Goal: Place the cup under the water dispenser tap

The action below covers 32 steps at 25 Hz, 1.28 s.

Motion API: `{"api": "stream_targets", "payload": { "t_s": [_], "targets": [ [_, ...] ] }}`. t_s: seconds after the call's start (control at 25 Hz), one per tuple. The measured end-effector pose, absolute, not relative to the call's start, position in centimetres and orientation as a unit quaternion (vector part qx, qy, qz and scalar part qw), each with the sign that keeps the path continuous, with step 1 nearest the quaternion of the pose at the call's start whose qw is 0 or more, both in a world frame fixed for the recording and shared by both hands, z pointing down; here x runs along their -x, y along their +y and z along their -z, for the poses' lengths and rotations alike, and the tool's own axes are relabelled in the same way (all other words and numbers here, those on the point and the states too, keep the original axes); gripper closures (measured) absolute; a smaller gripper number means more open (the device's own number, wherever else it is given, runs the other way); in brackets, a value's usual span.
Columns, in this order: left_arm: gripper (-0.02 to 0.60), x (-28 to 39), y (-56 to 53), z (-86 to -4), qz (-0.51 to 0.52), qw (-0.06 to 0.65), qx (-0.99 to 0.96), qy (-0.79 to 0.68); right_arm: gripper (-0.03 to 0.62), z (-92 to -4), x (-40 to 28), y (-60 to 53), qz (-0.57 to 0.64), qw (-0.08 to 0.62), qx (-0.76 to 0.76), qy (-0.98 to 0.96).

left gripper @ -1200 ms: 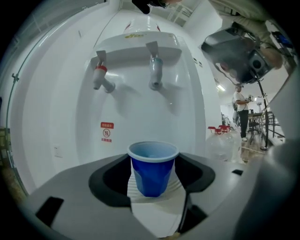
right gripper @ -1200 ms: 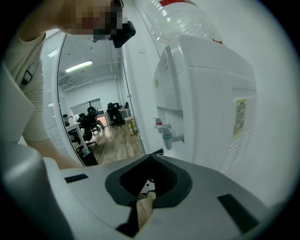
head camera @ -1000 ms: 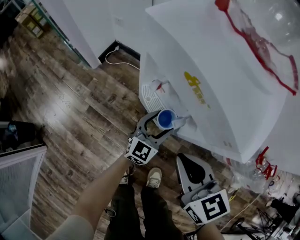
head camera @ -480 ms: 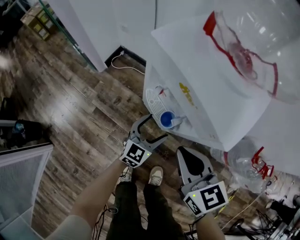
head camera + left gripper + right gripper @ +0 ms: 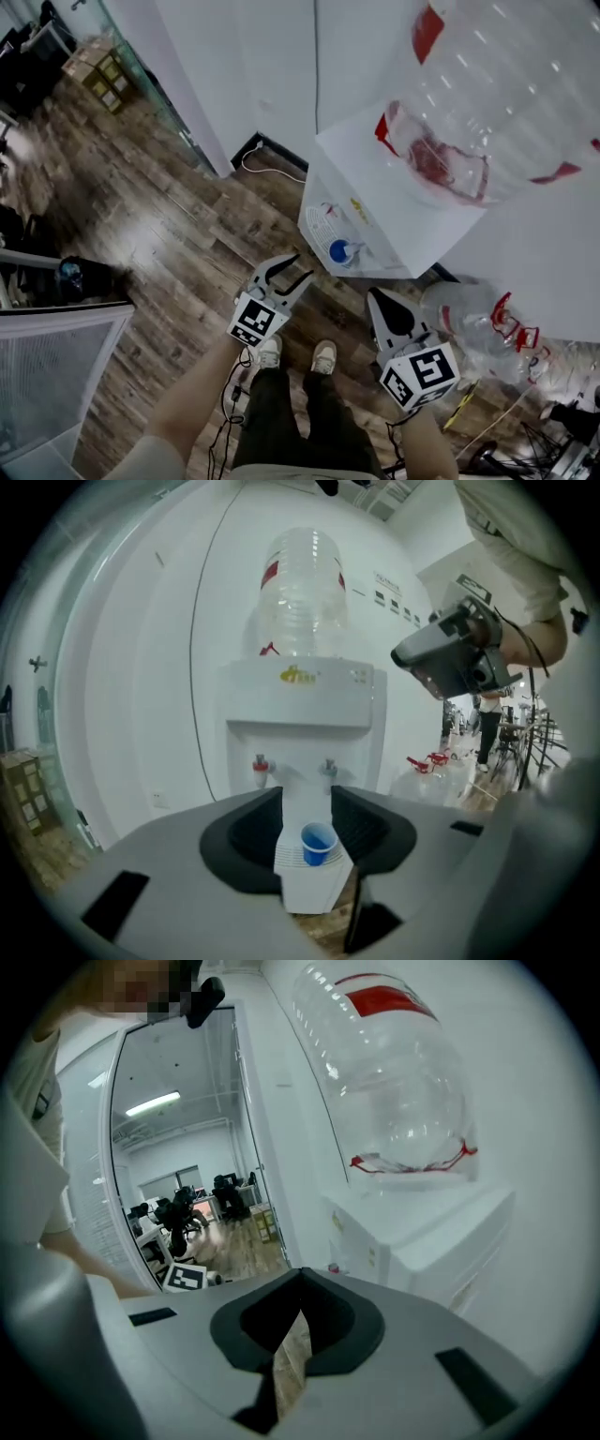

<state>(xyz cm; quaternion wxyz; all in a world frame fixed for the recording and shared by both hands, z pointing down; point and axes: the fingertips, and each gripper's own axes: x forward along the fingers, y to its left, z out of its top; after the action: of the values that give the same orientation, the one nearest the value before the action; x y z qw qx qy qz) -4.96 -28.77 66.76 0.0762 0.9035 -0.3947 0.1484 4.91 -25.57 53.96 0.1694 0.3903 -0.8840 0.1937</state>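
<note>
The blue cup [image 5: 339,251] stands upright on the white water dispenser's [image 5: 394,202] drip tray. In the left gripper view the cup [image 5: 319,843] sits below the right-hand tap [image 5: 327,767], beside the red tap [image 5: 261,764]. My left gripper [image 5: 302,266] hangs well back from the dispenser, its jaws apart and closing with nothing between them; the cup shows far beyond the left gripper [image 5: 307,808]. My right gripper [image 5: 375,295] is off to the right of the cup, and in its own view the right gripper [image 5: 300,1277] is shut and empty.
A large clear bottle [image 5: 506,103] tops the dispenser. Spare water bottles [image 5: 469,323] lie on the wooden floor at the right. A white cable [image 5: 267,169] runs to the wall behind. The person's shoes [image 5: 323,356] are below the grippers. A glass partition [image 5: 56,375] stands at the left.
The left gripper let go of the cup, opened wide, pulled back and up, then narrowed its jaws. The right gripper rose too. The cup stays on the drip tray.
</note>
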Motion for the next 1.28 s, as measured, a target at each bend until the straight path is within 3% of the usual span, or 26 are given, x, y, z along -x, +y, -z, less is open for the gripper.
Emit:
{"api": "stream_targets", "payload": {
  "t_s": [0.12,0.24,0.6,0.84,1.28],
  "targets": [
    [0.448,6.2,-27.9,-62.1,-0.146,0.067,-0.901,-0.402,0.588,-50.8,-5.0,-25.4,-0.181,0.173,-0.401,-0.881],
    [0.520,7.5,-27.2,-57.4,-0.145,0.042,-0.895,-0.419,0.588,-47.3,-4.7,-25.2,-0.171,0.164,-0.405,-0.883],
    [0.548,10.2,-24.0,-43.5,-0.128,0.002,-0.889,-0.440,0.588,-35.4,-2.2,-22.7,-0.086,0.171,-0.390,-0.901],
    [0.566,10.9,-22.0,-36.0,-0.153,-0.043,-0.878,-0.452,0.588,-29.3,-2.5,-21.7,-0.116,0.104,-0.393,-0.906],
    [0.572,10.2,-18.6,-25.4,-0.134,-0.084,-0.868,-0.471,0.588,-20.2,-5.2,-17.4,-0.021,0.096,-0.410,-0.907]
  ]
}}
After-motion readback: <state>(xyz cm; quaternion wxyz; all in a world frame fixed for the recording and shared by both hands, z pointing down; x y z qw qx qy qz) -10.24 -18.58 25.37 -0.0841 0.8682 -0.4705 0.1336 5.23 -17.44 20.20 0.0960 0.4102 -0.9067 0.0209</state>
